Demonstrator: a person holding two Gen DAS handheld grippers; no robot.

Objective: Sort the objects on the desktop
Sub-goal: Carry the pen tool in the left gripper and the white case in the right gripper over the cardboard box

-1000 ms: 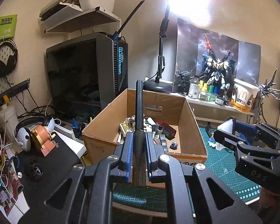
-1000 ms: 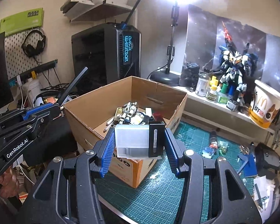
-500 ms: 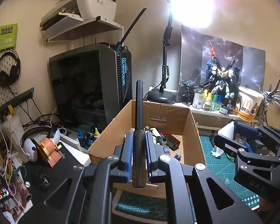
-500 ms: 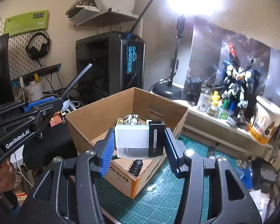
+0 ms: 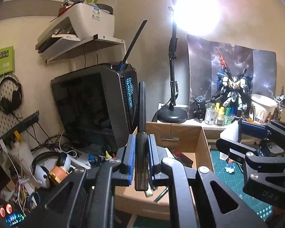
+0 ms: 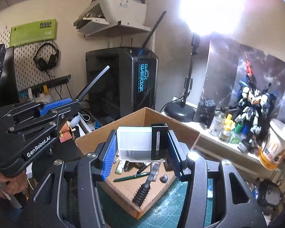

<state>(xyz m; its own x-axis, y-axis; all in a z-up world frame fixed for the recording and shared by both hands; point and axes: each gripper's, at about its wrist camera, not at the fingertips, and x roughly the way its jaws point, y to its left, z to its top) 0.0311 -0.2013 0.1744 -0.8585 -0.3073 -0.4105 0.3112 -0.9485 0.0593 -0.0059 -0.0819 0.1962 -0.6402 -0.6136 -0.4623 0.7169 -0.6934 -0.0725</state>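
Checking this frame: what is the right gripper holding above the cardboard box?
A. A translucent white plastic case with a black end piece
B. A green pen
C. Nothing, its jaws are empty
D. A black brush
A. In the right wrist view the right gripper has its jaws closed on the translucent white case, above the cardboard box; pen and brush lie inside the box.

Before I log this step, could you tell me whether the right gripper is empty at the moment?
No, the right gripper is shut on a translucent white plastic box with a black end piece, held above the cardboard box.
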